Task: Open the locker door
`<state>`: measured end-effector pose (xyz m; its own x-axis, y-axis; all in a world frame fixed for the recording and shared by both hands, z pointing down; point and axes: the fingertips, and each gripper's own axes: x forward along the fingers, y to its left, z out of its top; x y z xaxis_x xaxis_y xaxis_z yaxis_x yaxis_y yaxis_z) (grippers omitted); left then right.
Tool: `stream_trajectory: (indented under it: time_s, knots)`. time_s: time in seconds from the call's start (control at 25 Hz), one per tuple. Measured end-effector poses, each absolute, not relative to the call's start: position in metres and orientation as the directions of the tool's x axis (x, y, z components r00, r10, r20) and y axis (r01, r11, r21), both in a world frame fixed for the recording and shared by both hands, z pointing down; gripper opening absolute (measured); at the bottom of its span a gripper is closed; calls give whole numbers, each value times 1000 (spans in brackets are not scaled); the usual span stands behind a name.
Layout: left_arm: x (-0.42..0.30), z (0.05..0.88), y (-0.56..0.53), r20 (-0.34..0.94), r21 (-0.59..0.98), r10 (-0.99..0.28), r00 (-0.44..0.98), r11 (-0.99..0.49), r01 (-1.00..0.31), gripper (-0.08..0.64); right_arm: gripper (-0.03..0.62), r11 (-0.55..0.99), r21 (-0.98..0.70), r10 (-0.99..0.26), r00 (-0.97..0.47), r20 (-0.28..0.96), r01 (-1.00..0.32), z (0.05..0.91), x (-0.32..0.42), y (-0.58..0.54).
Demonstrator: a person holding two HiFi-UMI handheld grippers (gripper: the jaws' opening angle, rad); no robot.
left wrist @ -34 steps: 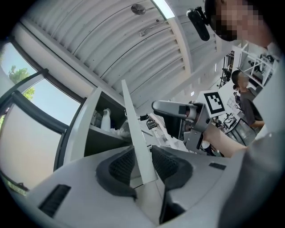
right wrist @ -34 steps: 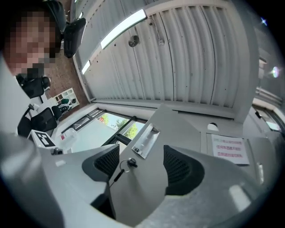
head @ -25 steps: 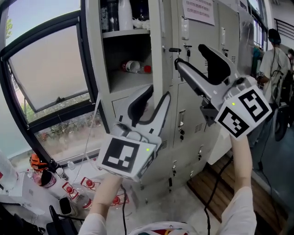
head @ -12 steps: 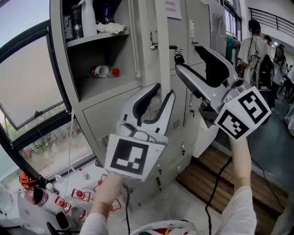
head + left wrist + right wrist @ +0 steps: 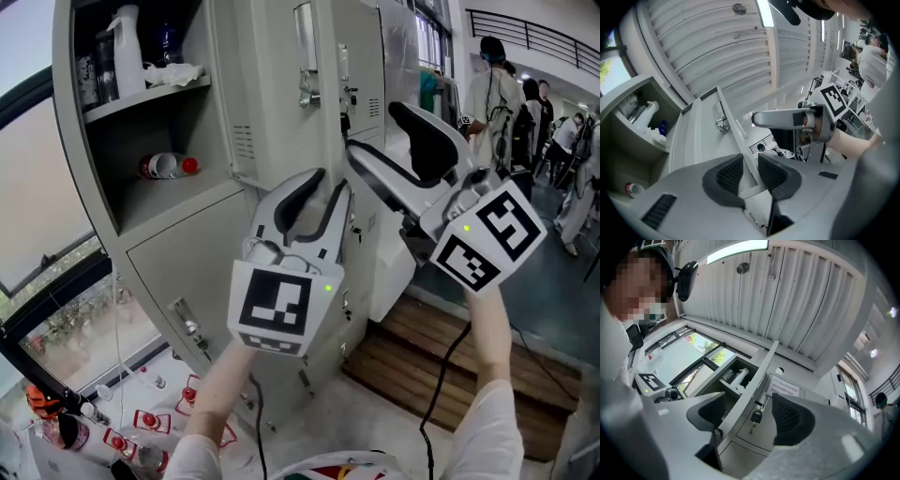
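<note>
Door edge sits inside left claw, jaws just closing, and wide-apart right claw; neither clamps, so pulling may slip.

No legible txt anywhere: white paper notice on a closed locker front has print too small to read, & left marker cube + right marker cube show only b/w square patterns, no letters/nos.
</note>
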<state>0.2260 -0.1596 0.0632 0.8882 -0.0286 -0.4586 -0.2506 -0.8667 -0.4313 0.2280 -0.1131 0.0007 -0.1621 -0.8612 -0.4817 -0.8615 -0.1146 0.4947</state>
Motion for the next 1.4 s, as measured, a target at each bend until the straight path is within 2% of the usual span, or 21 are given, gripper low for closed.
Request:
stream_trajectory:
  time_s: [0.28,0.48,0.76,1.4]
  knots:
    - [263,65,-157,-446,-409,-5,895,-888,-208,107,299,-139,496,-892,-109,-438,-857,17,251,-105]
    - [283,64,-165,-456,-356,-25,889,-911,-208,107,299,-88,501,-932,-107,-347,-861,42,263,-127]
    - [307,76,-171,-424,-361,-27,905,-912,-196,107,298,-60,480,-952,-94,-291,-875,65,278,-143]
    - [330,85,-181,-430,-343,2,903,-925,-161,109,296,-95,406,-954,-33,-297,-909,82,308,-145]
